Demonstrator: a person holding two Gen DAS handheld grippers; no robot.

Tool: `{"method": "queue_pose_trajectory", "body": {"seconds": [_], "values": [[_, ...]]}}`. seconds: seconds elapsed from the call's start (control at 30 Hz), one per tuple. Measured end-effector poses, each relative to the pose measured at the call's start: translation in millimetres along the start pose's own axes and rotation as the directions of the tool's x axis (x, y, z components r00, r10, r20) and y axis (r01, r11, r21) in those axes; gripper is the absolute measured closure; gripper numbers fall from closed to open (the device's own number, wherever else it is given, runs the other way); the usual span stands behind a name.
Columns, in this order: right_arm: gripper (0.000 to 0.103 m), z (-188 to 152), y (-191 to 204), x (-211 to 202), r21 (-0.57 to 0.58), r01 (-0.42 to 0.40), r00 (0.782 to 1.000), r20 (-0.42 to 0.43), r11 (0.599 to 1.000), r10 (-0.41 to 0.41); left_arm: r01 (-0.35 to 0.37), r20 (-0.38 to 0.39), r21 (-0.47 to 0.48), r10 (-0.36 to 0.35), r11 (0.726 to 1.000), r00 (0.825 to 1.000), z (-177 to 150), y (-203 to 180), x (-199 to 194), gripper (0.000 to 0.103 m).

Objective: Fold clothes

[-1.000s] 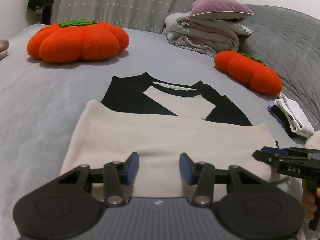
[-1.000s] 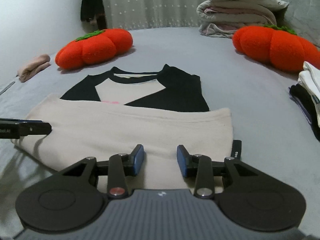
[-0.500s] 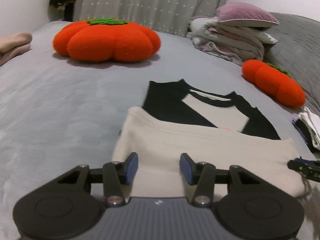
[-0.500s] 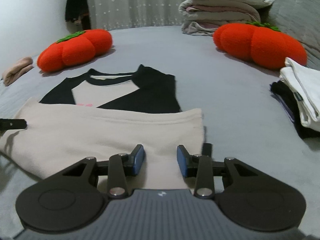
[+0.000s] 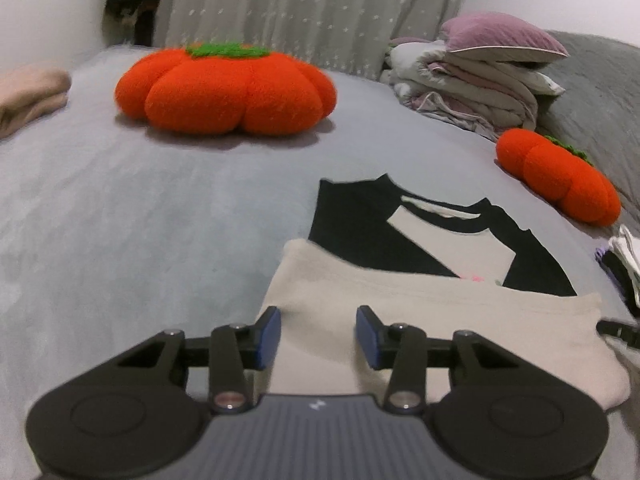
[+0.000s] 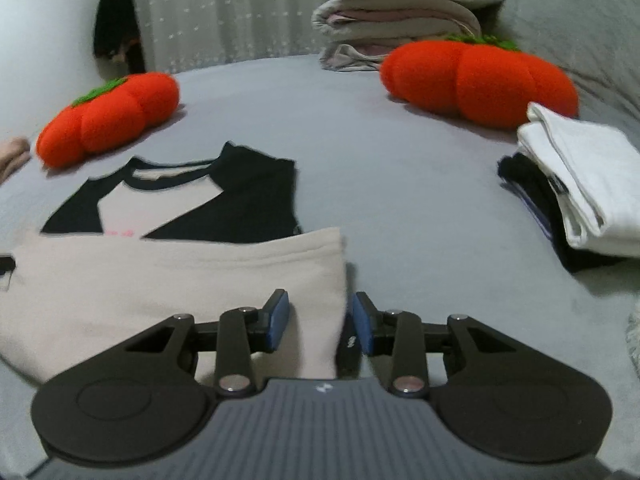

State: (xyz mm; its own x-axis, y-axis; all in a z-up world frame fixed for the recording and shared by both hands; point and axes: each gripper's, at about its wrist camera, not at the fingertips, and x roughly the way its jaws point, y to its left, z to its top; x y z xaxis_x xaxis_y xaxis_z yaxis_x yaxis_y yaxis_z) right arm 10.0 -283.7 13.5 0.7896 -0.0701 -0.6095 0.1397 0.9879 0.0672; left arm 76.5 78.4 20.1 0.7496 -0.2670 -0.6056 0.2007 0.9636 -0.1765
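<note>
Judging by how things lie, we're partway thru: the raglan shirt (image 5: 436, 240) lies flat on the bed (image 5: 160, 208) w/ its cream lower half (image 6: 168, 280) doubled up over the body, black sleeves tucked in. Left gripper (image 5: 318, 334) and right gripper (image 6: 318, 318) both gape, holding nothing, each over a near corner. A folded stack (image 6: 580, 184) sits to the right. Likely one more fold left.

Left tool (image 5: 318, 336): matte black linkage arms, silver screws at the pivots, two round black discs, a ribbed grey body with a small white logo, blue pads (image 5: 269, 334) on the fingertips. Right tool (image 6: 319, 321): same build, black, grey and blue.
</note>
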Motion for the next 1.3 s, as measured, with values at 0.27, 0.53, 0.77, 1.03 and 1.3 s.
{"method": "queue_pose_trajectory", "body": {"seconds": [0.27,0.53,0.77,1.03,1.3], "values": [[0.067,9.4,4.4,4.6,-0.129,-0.010,0.994,0.104,0.992,0.024,-0.020,0.024,0.092,0.017,0.996,1.000,18.0,1.1,13.0,0.054],[0.098,11.2,-1.4,13.0,-0.095,0.011,0.995,0.099,0.995,-0.002,-0.018,-0.001,0.016,0.018,1.000,1.000,21.1,14.4,24.9,0.097],[0.099,14.0,-6.3,16.4,-0.062,0.037,0.994,0.104,0.997,-0.030,-0.049,0.004,-0.006,0.049,0.999,0.999,17.4,13.9,28.9,0.098],[0.099,14.1,-8.6,32.6,-0.054,0.052,0.997,0.054,0.997,-0.049,-0.070,0.016,-0.009,0.070,0.998,0.997,20.4,14.8,29.4,0.098],[0.099,22.5,-6.3,14.4,-0.035,0.044,0.992,0.116,0.998,-0.039,-0.093,0.024,0.012,0.092,0.996,0.995,21.8,9.2,24.3,0.098]]}}
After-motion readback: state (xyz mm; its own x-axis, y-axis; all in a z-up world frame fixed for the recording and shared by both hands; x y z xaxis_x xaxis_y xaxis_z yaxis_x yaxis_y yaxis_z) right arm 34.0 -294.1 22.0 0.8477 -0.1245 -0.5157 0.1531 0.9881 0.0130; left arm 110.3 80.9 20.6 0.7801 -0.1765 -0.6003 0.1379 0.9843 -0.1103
